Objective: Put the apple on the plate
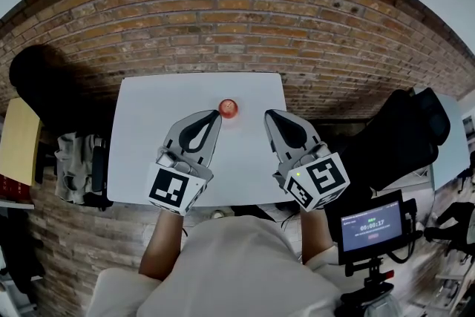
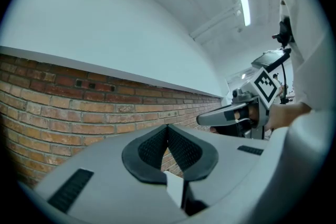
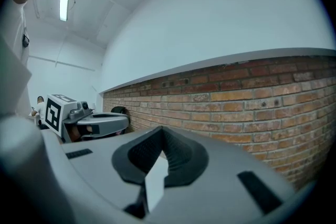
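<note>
A small red apple (image 1: 228, 108) sits on the white table (image 1: 148, 115), near its far middle. No plate shows in any view. My left gripper (image 1: 216, 113) is shut with nothing in it, its tips just left of the apple and almost touching it. My right gripper (image 1: 269, 114) is also shut and empty, a short way right of the apple. In the left gripper view the shut jaws (image 2: 168, 126) point level at the brick wall, with the right gripper (image 2: 236, 113) beside them. In the right gripper view the shut jaws (image 3: 161, 129) face the same wall, and the left gripper (image 3: 89, 122) is off to the side.
A brick wall (image 1: 237, 18) runs close behind the table's far edge. A dark bag (image 1: 401, 137) lies to the right, and a screen on a stand (image 1: 371, 223) is at the lower right. A yellow board (image 1: 18, 141) and a cluttered seat (image 1: 78, 167) stand to the left.
</note>
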